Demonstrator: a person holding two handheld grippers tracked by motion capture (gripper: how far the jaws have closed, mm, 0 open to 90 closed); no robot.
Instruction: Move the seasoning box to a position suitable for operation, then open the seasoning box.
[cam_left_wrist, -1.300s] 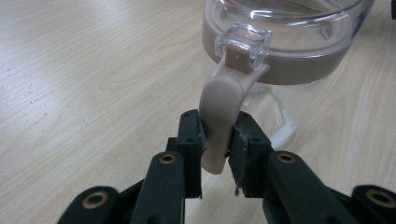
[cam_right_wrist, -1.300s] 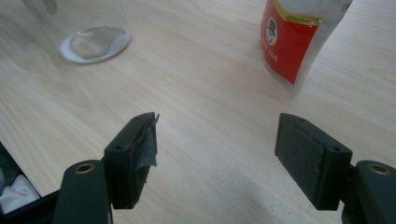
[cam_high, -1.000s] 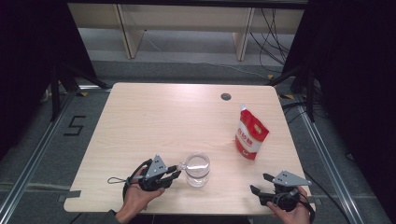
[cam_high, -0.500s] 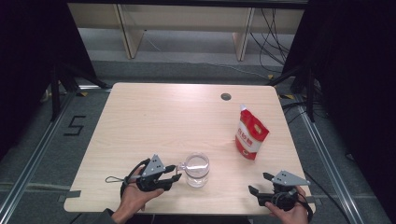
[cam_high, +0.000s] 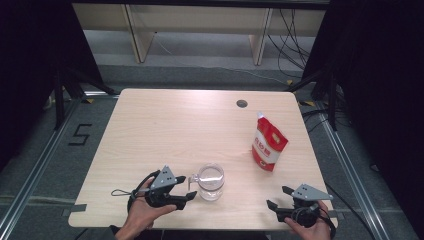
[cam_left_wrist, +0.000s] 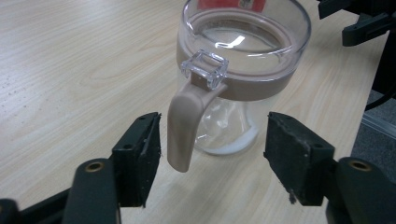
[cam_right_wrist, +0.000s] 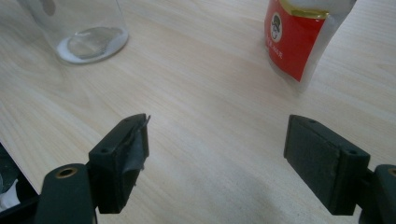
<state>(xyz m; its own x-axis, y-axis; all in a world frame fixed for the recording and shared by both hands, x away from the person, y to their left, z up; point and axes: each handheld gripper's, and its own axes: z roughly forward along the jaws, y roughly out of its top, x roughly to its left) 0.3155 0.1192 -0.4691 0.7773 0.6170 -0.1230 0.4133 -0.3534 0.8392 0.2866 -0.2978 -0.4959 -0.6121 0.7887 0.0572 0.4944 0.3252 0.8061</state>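
Near the front edge of the desk (cam_high: 150, 125), the jar (cam_high: 210, 181) stands upright, clear-walled with a tan band under its rim and a thin white residue at the bottom. Its tan handle (cam_left_wrist: 184, 128) points toward the left gripper (cam_high: 187, 192), which lies just beside the jar on the person's left. In the left gripper view the handle hangs between the two fingers (cam_left_wrist: 140, 154), close to one pad and well clear of the other, its long axis running top to bottom and so parallel to the pad faces. The jaws have just been opening; they are now released, touching nothing, with the handle loose in the gap. The right gripper (cam_high: 280, 202) rests farther off, on the jar's other side near the desk's front corner, its fingers (cam_right_wrist: 123, 151) spread wide and empty over bare wood (the jar shows only at the far corner of its view). The red pouch (cam_high: 269, 142) stands behind and to the right of the jar, apart from it. The left hand is plainly the nearer one to the jar; any re-grip would mean closing straight across the handle, while a retreat means pulling back along the fingers' own line.
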